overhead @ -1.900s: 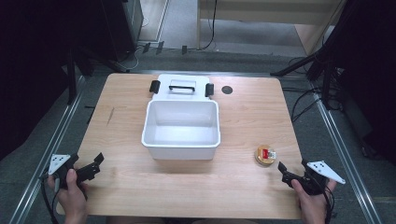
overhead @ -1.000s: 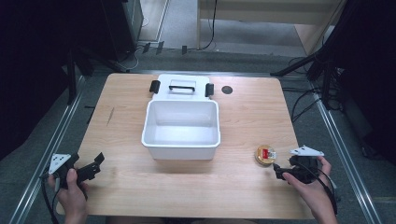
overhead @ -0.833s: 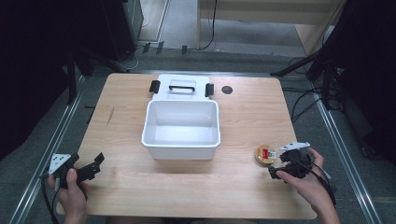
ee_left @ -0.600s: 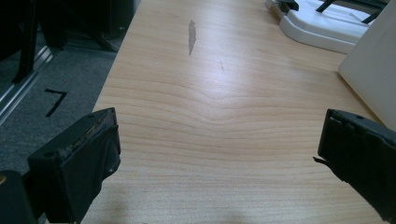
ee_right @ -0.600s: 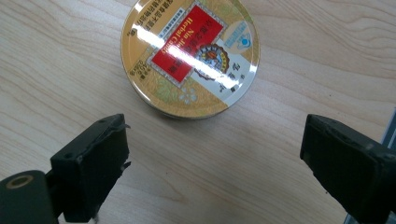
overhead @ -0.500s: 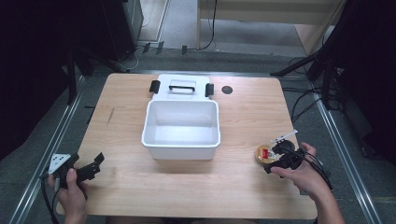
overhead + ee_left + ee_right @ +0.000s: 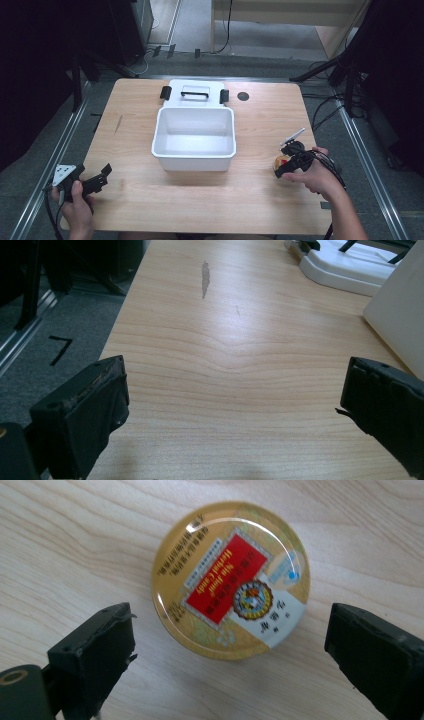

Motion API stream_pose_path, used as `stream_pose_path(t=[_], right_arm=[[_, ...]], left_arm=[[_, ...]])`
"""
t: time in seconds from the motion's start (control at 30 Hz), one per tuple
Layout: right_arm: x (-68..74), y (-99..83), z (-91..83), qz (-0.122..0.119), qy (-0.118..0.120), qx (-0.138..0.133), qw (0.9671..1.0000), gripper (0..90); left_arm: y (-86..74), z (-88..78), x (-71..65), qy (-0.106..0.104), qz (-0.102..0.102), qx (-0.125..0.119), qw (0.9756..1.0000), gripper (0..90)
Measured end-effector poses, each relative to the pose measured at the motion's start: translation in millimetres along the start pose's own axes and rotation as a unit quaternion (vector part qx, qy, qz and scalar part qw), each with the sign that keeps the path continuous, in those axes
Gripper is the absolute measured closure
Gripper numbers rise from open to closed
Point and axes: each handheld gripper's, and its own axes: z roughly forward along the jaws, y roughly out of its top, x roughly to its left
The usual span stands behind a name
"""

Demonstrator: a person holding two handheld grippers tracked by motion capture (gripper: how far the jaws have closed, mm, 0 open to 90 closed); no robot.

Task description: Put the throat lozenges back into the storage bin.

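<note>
A small round tin with a gold lid and a red and white label lies flat on the wooden table, right of the white tub. My right gripper hangs over the tin, pointing down, open, one jaw on each side of the lid and neither touching it. My left gripper rests near the table's front left corner, open, with bare wood between its fingers.
The white tub stands empty in the middle of the table. Behind it lies its white lid with a handle and black clips. A dark round hole marks the table at the back right. The tub's corner shows in the left gripper view.
My right gripper has travelled left and forward from the table's right edge and turned downward over the tin. The left gripper has stayed put.
</note>
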Motion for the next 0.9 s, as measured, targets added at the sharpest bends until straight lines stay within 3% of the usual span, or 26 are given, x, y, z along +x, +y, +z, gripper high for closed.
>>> stream_pose_path(t=[0.17,0.47,0.6,0.9], right_arm=[[0.9,8.8,3.5,0.005,0.002,0.011,0.9999,13.6],[1.0,16.7,12.8,0.017,0.004,0.031,0.9994,15.0],[0.7,17.6,14.3,0.014,0.001,0.025,0.9996,20.2],[5.3,20.5,6.0,-0.003,0.011,0.011,0.9999,20.8]], left_arm=[[0.0,-0.1,0.2,-0.001,-0.002,0.001,1.0,0.0],[0.0,-0.3,0.5,-0.002,-0.001,0.001,1.0,0.0],[0.0,-0.3,0.7,-0.002,-0.001,0.001,1.0,0.0],[0.0,-0.2,0.4,-0.001,-0.001,0.001,1.0,0.0]])
